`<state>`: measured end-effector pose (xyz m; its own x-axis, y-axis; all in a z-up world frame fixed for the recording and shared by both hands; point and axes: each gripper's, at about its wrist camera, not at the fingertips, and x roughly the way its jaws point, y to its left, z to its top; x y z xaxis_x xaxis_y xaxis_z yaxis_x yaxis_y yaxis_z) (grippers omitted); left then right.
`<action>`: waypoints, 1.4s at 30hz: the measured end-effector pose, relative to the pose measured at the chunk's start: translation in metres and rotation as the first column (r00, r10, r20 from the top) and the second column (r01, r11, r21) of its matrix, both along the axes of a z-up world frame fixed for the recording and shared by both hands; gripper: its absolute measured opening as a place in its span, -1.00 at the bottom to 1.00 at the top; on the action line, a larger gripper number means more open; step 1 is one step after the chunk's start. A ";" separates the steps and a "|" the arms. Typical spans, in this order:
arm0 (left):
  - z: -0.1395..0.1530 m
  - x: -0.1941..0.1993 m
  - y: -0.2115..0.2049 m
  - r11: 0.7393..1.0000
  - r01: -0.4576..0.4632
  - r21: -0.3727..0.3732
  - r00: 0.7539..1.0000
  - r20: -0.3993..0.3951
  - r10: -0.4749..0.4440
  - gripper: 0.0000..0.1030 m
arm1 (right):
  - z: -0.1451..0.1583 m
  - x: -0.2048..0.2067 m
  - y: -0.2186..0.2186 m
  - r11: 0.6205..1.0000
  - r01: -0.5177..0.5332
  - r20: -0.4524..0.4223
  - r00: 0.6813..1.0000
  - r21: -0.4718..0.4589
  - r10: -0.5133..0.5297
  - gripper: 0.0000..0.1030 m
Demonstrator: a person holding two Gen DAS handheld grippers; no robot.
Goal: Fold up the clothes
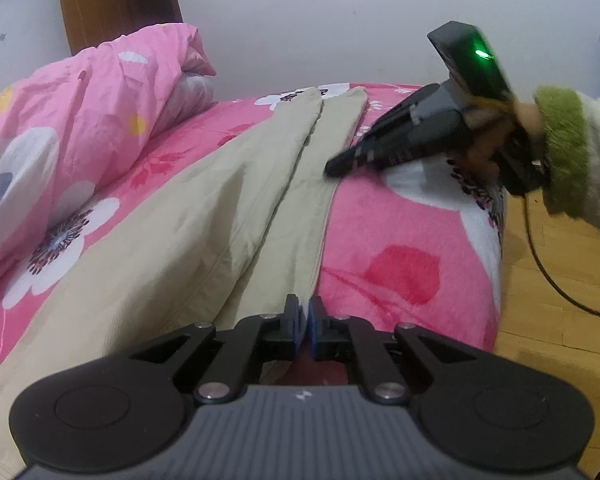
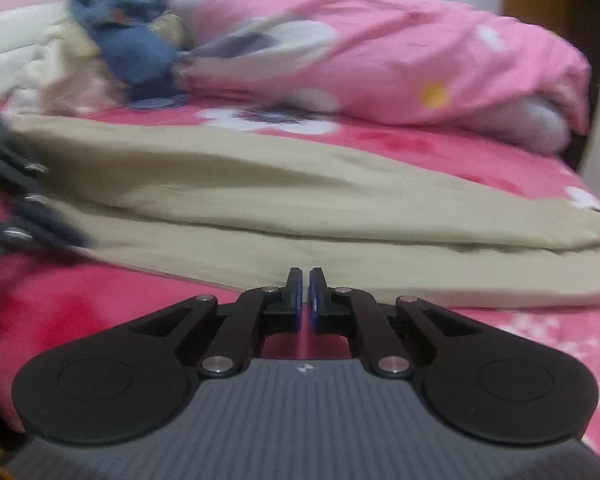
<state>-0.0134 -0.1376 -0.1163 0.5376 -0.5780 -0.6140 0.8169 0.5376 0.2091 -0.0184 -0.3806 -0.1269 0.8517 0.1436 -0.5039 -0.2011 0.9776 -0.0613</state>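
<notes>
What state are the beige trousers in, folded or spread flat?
Folded once lengthwise: the beige trousers lie with one leg stacked on the other along the bed, and the right wrist view shows two layers. Not yet folded crosswise.

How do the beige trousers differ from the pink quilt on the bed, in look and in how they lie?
The beige trousers are one plain colour; the pink quilt carries a flower print. The trousers lie flat and stretched along the bed, with the legs side by side, while the quilt is bunched into a high heap. The trousers lie between the quilt and both grippers; the quilt sits further back, near the wall. Both rest on the flowered pink sheet.
</notes>
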 end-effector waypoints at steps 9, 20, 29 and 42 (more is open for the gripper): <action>-0.002 0.003 0.003 1.000 -0.012 -0.022 1.000 -0.020 0.012 -0.87 | 0.005 -0.002 -0.083 0.913 0.399 0.007 0.917 -0.086 -0.400 -1.00; -0.003 0.001 0.003 1.000 -0.007 -0.023 1.000 -0.011 0.006 -0.88 | -0.003 0.033 -0.076 0.959 0.248 -0.027 0.967 -0.136 -0.254 -0.96; -0.005 -0.002 0.004 1.000 -0.012 -0.024 1.000 0.000 0.012 -0.88 | -0.001 0.065 -0.211 0.818 0.563 -0.106 0.826 0.115 -0.553 -1.00; -0.006 -0.005 0.005 0.999 -0.015 -0.028 1.000 0.011 0.016 -0.87 | -0.005 0.069 -0.290 0.382 0.821 -0.215 0.501 0.424 -0.838 -1.00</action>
